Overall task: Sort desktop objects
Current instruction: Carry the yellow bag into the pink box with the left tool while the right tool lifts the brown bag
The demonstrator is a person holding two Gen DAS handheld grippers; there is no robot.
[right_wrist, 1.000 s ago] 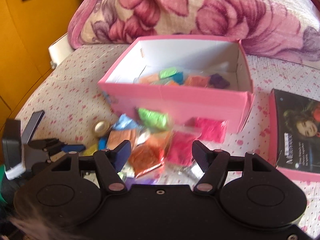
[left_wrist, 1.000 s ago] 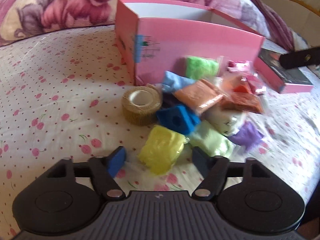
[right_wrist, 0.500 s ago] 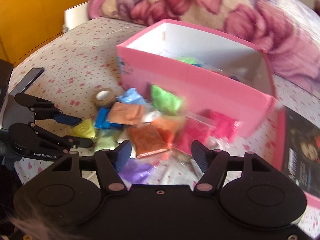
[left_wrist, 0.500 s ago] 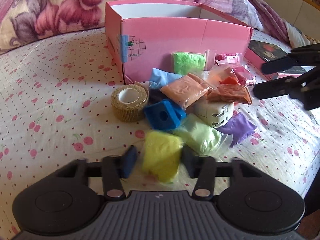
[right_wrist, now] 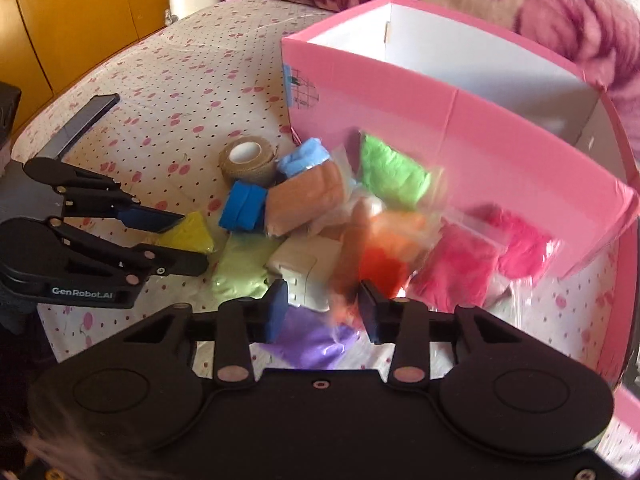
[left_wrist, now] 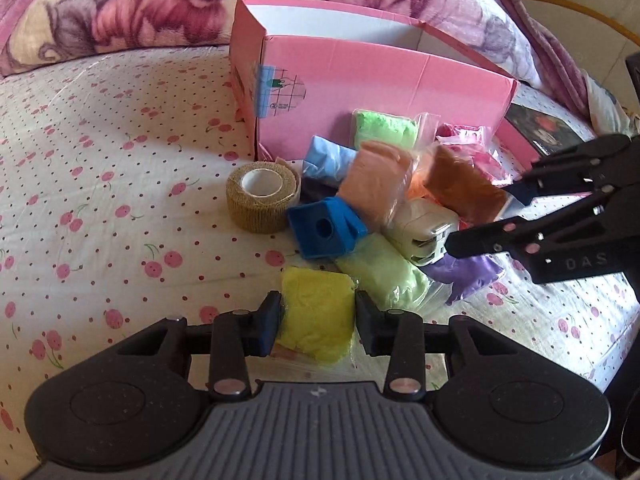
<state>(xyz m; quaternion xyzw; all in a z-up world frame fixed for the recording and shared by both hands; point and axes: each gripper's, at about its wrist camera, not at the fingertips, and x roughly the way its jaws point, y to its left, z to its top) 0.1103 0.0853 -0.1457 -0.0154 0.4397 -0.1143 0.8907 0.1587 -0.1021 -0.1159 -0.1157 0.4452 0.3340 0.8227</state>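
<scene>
A yellow clay bag [left_wrist: 316, 316] lies at the near edge of a pile on the cherry-print sheet, and my left gripper [left_wrist: 320, 320] is shut on it. In the right wrist view the left gripper [right_wrist: 192, 240] shows with the yellow clay bag [right_wrist: 192, 232] in its pads. My right gripper [right_wrist: 322, 308] hangs low over the pile, jaws closing. The blurred end of a brown bag [right_wrist: 352, 240] and a white charger [right_wrist: 304, 264] lie between the jaws, unpressed. A purple bag [right_wrist: 316, 340] lies below them. The open pink box [left_wrist: 380, 80] stands behind.
A tan tape roll [left_wrist: 262, 196], a blue block [left_wrist: 324, 232], and peach [left_wrist: 376, 184], light green [left_wrist: 384, 276] and bright green [left_wrist: 384, 128] bags crowd the pile. Pink bags [right_wrist: 460, 264] lean on the box. A book [left_wrist: 536, 132] lies right; a floral blanket lies behind.
My left jaws have closed onto the yellow bag. My right gripper has dropped and rolled toward the pile, and its jaws have narrowed.
</scene>
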